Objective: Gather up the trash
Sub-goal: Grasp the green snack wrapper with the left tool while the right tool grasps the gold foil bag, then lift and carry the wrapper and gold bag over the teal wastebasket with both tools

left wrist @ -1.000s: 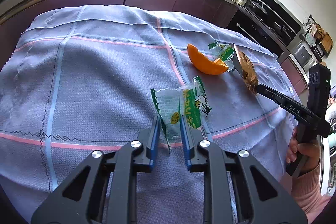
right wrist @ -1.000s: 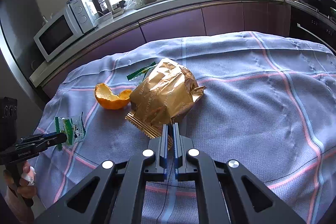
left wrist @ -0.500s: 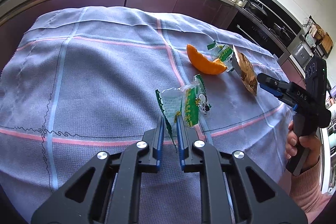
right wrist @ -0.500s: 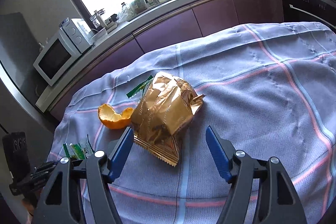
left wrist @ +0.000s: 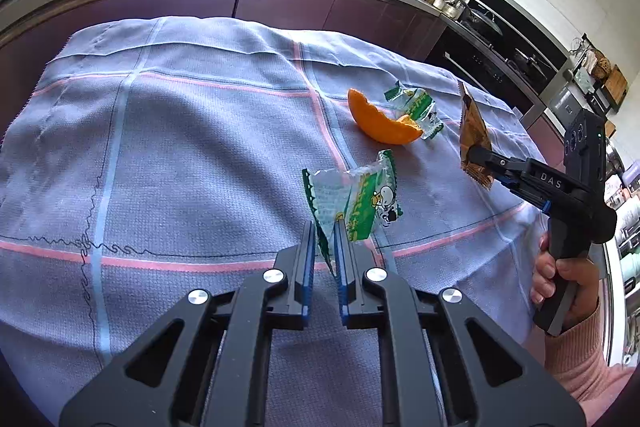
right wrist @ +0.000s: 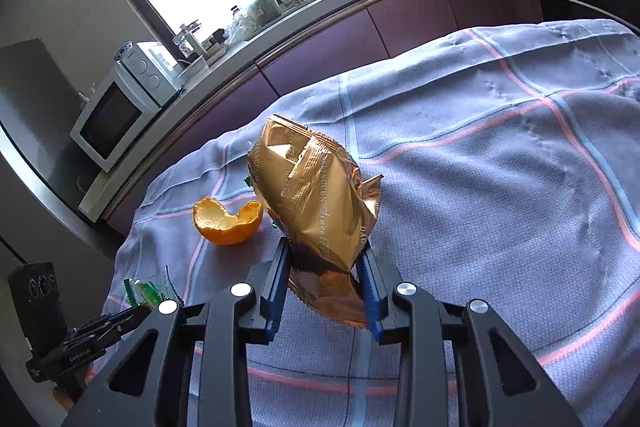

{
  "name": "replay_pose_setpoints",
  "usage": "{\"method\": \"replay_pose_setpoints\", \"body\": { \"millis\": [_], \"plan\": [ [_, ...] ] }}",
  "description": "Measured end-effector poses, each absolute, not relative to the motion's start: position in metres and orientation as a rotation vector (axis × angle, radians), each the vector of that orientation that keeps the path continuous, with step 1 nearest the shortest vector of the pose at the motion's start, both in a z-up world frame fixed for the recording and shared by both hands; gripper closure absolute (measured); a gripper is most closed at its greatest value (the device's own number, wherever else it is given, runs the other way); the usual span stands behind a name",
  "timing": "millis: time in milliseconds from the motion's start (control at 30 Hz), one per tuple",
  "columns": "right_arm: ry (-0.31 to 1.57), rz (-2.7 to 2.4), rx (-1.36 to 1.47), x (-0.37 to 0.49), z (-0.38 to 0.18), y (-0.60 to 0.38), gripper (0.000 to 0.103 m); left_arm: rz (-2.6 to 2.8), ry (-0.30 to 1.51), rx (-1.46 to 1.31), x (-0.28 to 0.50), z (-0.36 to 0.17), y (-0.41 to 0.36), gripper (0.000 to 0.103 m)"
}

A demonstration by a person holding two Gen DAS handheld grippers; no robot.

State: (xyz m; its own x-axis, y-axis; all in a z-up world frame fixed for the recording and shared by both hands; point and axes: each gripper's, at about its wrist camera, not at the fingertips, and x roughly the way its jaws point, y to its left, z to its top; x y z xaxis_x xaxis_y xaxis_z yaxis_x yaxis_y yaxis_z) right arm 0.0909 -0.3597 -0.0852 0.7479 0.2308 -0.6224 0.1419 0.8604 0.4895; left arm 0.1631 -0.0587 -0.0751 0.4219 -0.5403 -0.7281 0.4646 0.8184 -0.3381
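1. A crumpled gold foil snack bag (right wrist: 316, 203) stands tilted over the checked blue-grey tablecloth (right wrist: 500, 187), its lower end between the blue pads of the right gripper (right wrist: 325, 259), whose jaws have just been closing in and now press against both sides of the bag.
2. A small green-and-white plastic candy wrapper (left wrist: 352, 203) with a cartoon figure on it is pinched at its lower corner by the left gripper (left wrist: 324, 235); the jaws are nearly together on the thin film, and the wrapper stands up off the cloth.
3. A curved piece of orange peel (left wrist: 380, 123) lies on the cloth between the two held items, near the bag.
4. A second green-and-white wrapper (left wrist: 416, 107) lies touching the far side of the peel.
5. In the left wrist view, a hand (left wrist: 560, 275) in a pink sleeve grips the right gripper's handle at the table's edge.
6. Behind the table runs a purple-fronted kitchen counter (right wrist: 360, 15) with a white microwave (right wrist: 116, 115).
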Motion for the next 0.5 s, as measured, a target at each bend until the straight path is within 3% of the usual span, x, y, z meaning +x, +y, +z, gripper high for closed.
{"method": "replay_pose_setpoints", "body": {
  "millis": [500],
  "plan": [
    [0.718, 0.240, 0.368, 0.072, -0.060, -0.288, 0.072, -0.566, 0.879, -0.134, 0.138, -0.054, -0.005, 0.094]
  ]
}}
